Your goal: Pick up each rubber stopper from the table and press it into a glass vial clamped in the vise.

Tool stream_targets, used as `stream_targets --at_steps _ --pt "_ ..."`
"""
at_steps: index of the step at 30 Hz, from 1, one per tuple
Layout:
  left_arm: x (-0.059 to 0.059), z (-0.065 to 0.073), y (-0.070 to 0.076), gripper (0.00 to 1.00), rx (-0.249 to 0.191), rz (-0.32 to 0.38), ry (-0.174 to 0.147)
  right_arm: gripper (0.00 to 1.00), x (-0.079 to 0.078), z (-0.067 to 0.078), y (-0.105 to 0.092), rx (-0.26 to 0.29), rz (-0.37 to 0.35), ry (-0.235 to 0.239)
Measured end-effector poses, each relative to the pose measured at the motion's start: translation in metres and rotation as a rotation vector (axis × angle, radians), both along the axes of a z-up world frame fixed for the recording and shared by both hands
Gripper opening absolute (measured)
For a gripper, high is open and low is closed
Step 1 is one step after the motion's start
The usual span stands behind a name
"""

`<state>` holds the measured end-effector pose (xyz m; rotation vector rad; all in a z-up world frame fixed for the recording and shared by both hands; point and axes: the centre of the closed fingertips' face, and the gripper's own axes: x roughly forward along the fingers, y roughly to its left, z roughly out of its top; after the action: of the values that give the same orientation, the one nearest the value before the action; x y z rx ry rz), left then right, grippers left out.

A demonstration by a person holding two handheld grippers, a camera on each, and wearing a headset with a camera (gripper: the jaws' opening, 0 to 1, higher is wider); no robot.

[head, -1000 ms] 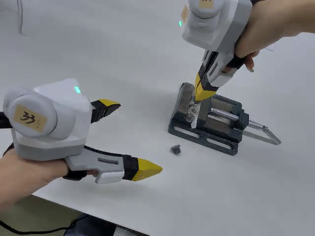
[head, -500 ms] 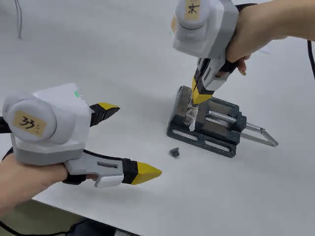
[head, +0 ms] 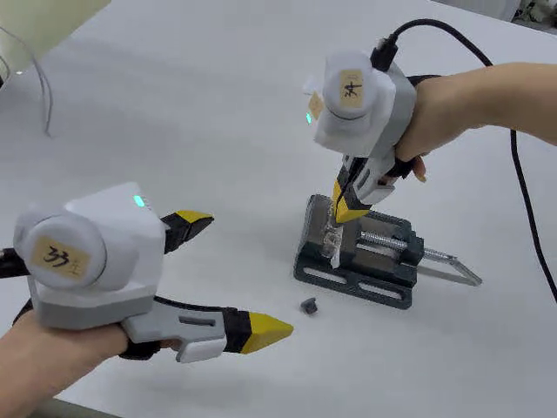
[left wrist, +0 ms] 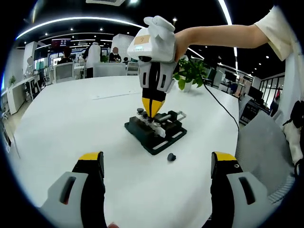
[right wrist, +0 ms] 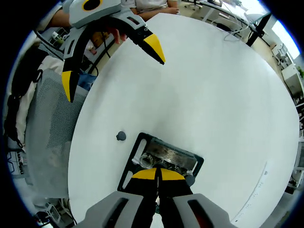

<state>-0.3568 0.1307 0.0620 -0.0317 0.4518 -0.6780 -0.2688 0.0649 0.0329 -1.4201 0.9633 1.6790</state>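
The big, smooth white worktop point(head: 174, 113) is carrying everything. The right gripper point(head: 348, 212), white with black jaws and yellow tips, is pointing down at the dark metal vise point(head: 387, 261). Its jaws are squeezing tight together right over the top of the small clear glass vial point(head: 332, 239). I cannot tell if a stopper is sitting under those tips. The left gripper point(head: 237, 274), the same kind, is hovering near the person's side of the worktop. Its jaws are spreading wide and holding nothing. The vise is clamping the vial upright between its two blocks. One small dark grey rubber stopper point(head: 308, 306) is lying on the worktop just in front of the vise, apart from both grippers. So I am guessing the job is only partly done: one stopper may be going in now, and the loose one is waiting to be picked up.

The worktop is looking flat and plain. The vise is looking heavy, hard and blocky, with a shiny screw and a thin bar handle sticking out one side. The vial is looking round, thin and see-through, so it may be breaking easily. The stopper is looking soft and squat, like a tiny plug.
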Motion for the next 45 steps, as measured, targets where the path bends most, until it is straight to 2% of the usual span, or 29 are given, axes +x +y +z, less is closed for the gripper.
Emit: stream_targets --at_steps 5,9,14,19,35,43,45 --pt "0.003 0.005 -0.001 0.92 0.0 -0.005 -0.017 0.0 -0.002 0.001 -0.001 0.019 -0.022 0.009" --pt "0.006 0.01 -0.002 0.92 -0.002 -0.003 -0.027 0.0 0.001 0.001 0.003 0.082 -0.008 -0.008" --pt "0.004 0.008 -0.004 0.92 0.002 -0.012 -0.025 0.0 0.002 0.0 0.002 0.164 -0.012 -0.026" --pt "0.003 0.008 -0.008 0.92 0.005 -0.023 -0.02 0.0 0.004 -0.001 0.003 0.215 -0.015 -0.034" --pt "0.0 0.007 -0.006 0.92 0.019 -0.032 -0.013 0.0 0.005 -0.003 0.006 0.246 0.016 -0.045" --pt "-0.001 0.01 -0.011 0.92 0.022 -0.036 -0.014 0.0 0.005 -0.004 0.006 0.252 0.007 -0.037" --pt "-0.001 0.01 -0.011 0.92 0.021 -0.035 -0.014 0.03 0.01 -0.003 0.007 0.266 0.014 -0.061"
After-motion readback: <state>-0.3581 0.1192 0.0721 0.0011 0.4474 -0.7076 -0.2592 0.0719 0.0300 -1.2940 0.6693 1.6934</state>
